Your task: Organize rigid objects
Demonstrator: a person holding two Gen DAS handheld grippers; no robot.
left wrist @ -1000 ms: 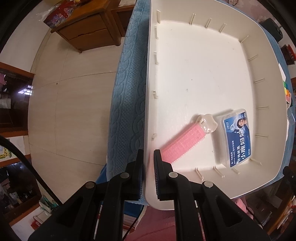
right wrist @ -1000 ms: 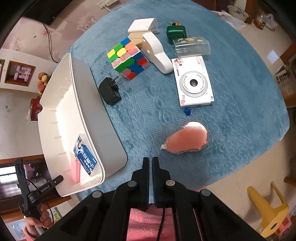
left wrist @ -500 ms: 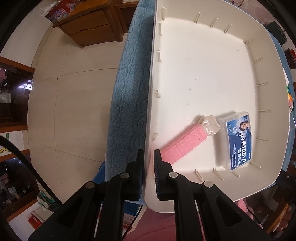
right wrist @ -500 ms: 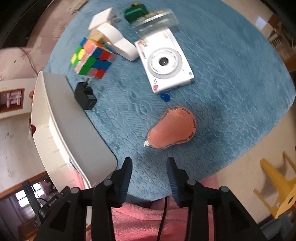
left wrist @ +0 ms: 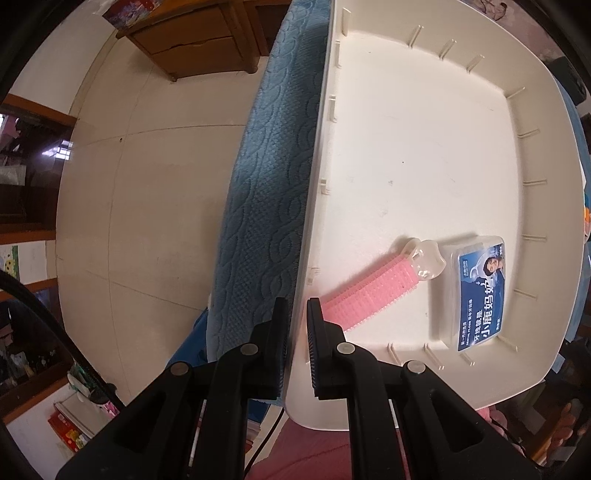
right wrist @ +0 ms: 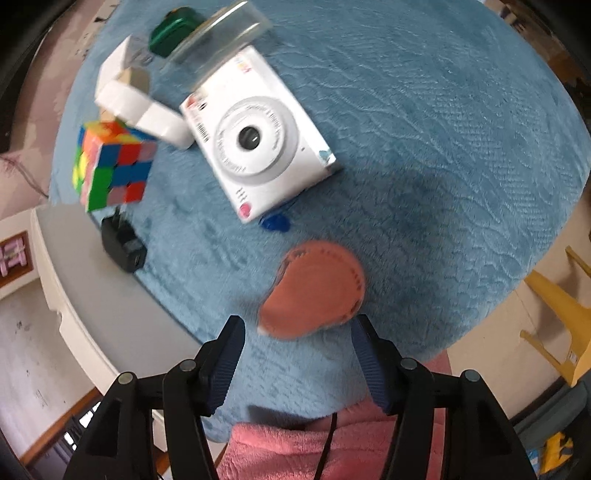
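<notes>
The left claw (left wrist: 296,314) points straight down and is clamped on the near left wall of the white tray (left wrist: 417,155), one finger outside the wall and one inside. The tray rests on the blue quilted cloth (left wrist: 273,192) that covers the counter. Inside the tray, a pink ridged comb (left wrist: 369,291) with a clear end lies just beside the inner finger, and a clear box with a blue label (left wrist: 476,291) lies touching or almost touching the comb's clear end.

The right claw (right wrist: 297,334) stands about half open, its jaws having just been opening, with nothing pressed between the pads. It hangs tilted down just above an orange teardrop-shaped pouch (right wrist: 314,291) lying on the cloth; the pouch's narrow end lies between the fingertips in the picture. Beyond the pouch lie a small blue piece (right wrist: 275,223) and, just past it, a white camera (right wrist: 255,138). To the left are a black plug adapter (right wrist: 123,245), a colour cube (right wrist: 110,166) and a white curved object (right wrist: 144,110). Farther off are a clear box (right wrist: 221,29) and a green item (right wrist: 173,31). The right view is blurred.
</notes>
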